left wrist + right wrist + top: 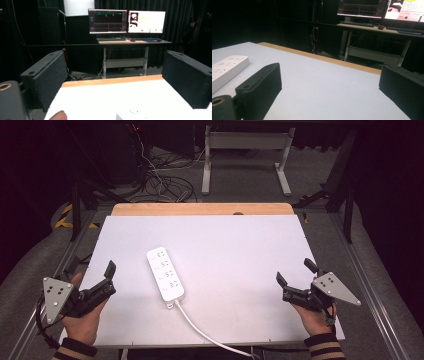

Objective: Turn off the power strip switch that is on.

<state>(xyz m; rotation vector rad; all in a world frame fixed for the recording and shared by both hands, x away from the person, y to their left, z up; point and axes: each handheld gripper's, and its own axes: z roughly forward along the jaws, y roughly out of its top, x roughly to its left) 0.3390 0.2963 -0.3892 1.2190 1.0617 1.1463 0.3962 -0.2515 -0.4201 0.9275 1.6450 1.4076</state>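
I have the left gripper (pixel 92 267) at the near left edge of the white table sheet (pixel 225 235), jaws spread wide and empty. The white plastic power strip (pixel 165 274) lies flat mid-table, well apart from both. My right gripper (pixel 295 271) sits near right, released, holding nothing.

White power strip (pixel 165 274), flat and slanted mid-table, cord trailing toward the near edge, seemingly untouched.
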